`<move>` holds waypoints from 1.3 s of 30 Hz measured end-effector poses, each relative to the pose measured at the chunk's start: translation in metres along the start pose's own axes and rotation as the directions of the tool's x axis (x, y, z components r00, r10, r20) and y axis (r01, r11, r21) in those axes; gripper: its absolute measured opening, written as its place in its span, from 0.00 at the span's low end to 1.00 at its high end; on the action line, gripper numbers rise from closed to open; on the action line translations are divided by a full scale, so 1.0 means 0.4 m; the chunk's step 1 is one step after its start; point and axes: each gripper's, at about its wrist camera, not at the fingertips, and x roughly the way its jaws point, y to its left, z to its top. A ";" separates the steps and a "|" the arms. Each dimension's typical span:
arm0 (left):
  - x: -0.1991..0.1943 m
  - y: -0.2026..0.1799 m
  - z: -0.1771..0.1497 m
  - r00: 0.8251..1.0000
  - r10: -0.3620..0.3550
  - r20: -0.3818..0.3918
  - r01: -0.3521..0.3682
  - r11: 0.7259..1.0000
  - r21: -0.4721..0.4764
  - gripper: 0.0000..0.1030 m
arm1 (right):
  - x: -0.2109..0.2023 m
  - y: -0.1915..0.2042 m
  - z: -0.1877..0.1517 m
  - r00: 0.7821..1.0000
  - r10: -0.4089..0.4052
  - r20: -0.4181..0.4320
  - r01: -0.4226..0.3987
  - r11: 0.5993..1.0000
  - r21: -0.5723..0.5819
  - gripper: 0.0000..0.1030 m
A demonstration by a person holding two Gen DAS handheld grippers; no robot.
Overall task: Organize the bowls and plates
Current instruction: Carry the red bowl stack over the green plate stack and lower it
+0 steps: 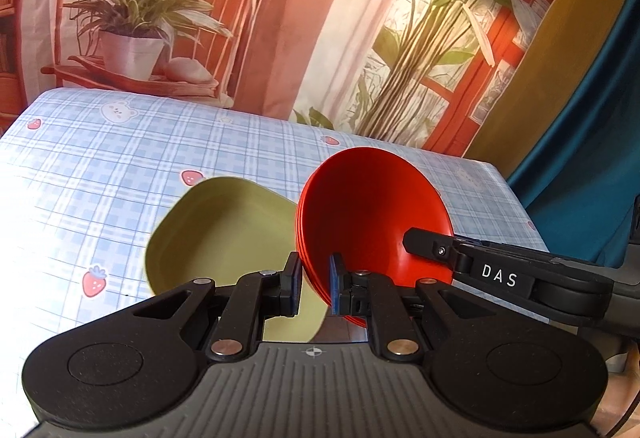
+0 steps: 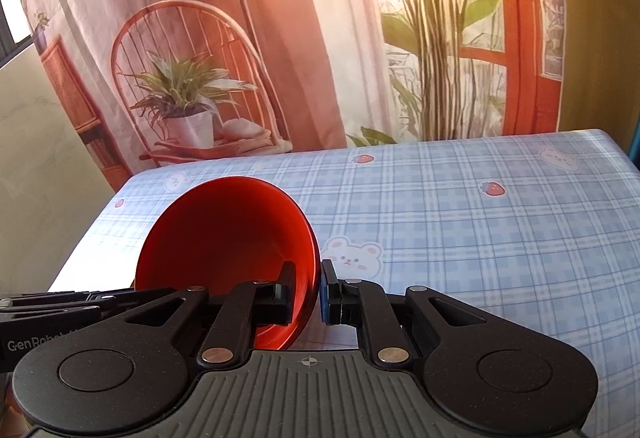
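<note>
A stack of red bowls (image 1: pixel 372 222) hangs tilted above the checked tablecloth. My left gripper (image 1: pixel 316 284) is shut on the stack's near left rim. My right gripper (image 2: pixel 306 292) is shut on the opposite rim of the red bowls (image 2: pixel 224 234); its finger (image 1: pixel 428 240) reaches into the stack from the right in the left wrist view. A green squarish plate (image 1: pixel 224 234) lies on the table to the left of the bowls, partly hidden behind my left gripper. How many bowls are nested cannot be told exactly; several rims show.
The table (image 2: pixel 480 217) carries a blue plaid cloth with bears and strawberries. A printed backdrop (image 1: pixel 280 17) of a chair and plants hangs behind its far edge. A blue curtain (image 1: pixel 592 177) stands at the right.
</note>
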 end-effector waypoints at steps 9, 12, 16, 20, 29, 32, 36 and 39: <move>-0.023 0.084 0.006 0.999 0.034 0.005 -0.034 0.998 -0.046 0.14 | 0.057 0.089 0.004 0.998 0.032 -0.050 -0.034 0.999 -0.036 0.11; -0.024 0.106 -0.001 0.999 0.040 -0.001 -0.040 0.997 -0.062 0.14 | 0.078 0.110 -0.008 0.997 0.039 -0.072 -0.041 0.998 -0.039 0.11; -0.022 0.124 -0.009 0.999 0.045 -0.009 -0.046 0.996 -0.074 0.14 | 0.099 0.127 -0.019 0.994 0.040 -0.098 -0.045 0.998 -0.039 0.11; -0.017 0.136 -0.017 0.999 0.044 -0.017 -0.045 0.995 -0.088 0.15 | 0.112 0.135 -0.024 0.992 0.038 -0.118 -0.042 0.998 -0.036 0.11; -0.004 0.161 -0.027 0.999 0.043 -0.024 -0.046 0.993 -0.113 0.16 | 0.148 0.145 -0.035 0.987 0.025 -0.160 -0.032 0.999 -0.043 0.11; 0.000 0.166 -0.031 0.999 0.043 -0.024 -0.046 0.992 -0.119 0.16 | 0.159 0.152 -0.041 0.985 0.018 -0.169 -0.027 0.998 -0.050 0.11; 0.011 0.172 -0.031 0.999 0.043 -0.028 -0.046 0.991 -0.128 0.16 | 0.171 0.153 -0.044 0.985 0.010 -0.171 -0.019 0.998 -0.055 0.11; 0.020 0.172 -0.032 0.999 0.044 -0.024 -0.046 0.991 -0.126 0.16 | 0.180 0.151 -0.044 0.986 0.001 -0.168 -0.011 0.998 -0.059 0.10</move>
